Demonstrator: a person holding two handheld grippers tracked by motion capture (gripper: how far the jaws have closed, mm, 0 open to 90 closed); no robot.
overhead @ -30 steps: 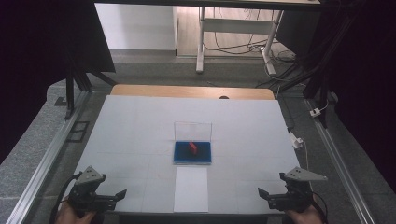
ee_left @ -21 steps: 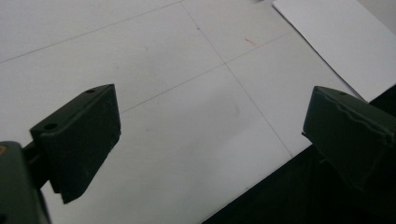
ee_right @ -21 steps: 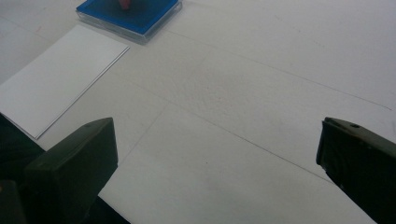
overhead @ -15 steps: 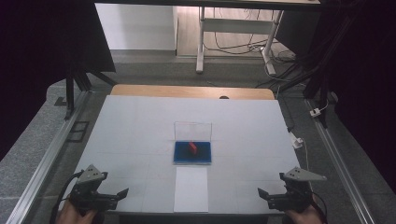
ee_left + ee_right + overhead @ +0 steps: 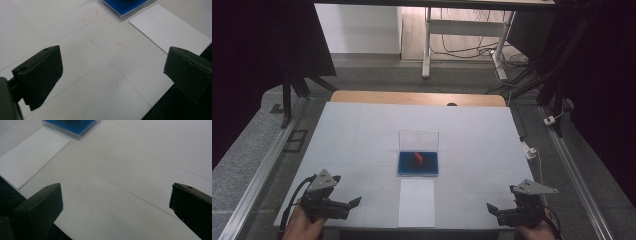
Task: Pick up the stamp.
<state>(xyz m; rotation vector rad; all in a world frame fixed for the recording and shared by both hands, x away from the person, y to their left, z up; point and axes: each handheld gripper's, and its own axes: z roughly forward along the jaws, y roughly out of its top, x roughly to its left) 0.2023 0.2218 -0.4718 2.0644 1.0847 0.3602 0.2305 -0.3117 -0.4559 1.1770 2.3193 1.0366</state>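
Observation:
A clear plastic case with a blue base [image 5: 418, 163] lies at the middle of the white table [image 5: 362, 135], its lid standing upright at the back. A small red object [image 5: 418, 157] sits on the blue base. Just in front of the case lies a white sheet of paper [image 5: 416, 202]. My left gripper [image 5: 351, 205] rests near the table's front left edge, jaws wide apart over bare table. My right gripper [image 5: 490, 210] sits at the front right, likewise open with nothing between its jaws. The blue base [image 5: 125, 5] and paper [image 5: 170, 30] show in the left gripper view; the base [image 5: 72, 126] and paper [image 5: 30, 157] also in the right gripper view.
A wooden strip [image 5: 417, 98] runs along the table's far edge. Metal rails [image 5: 262, 170] flank both sides. A white plug and cable [image 5: 530, 151] lie by the right edge. A white frame stand [image 5: 462, 30] and cables are on the floor beyond.
Both grippers have shifted slightly toward the front edge; the case and paper have not moved.

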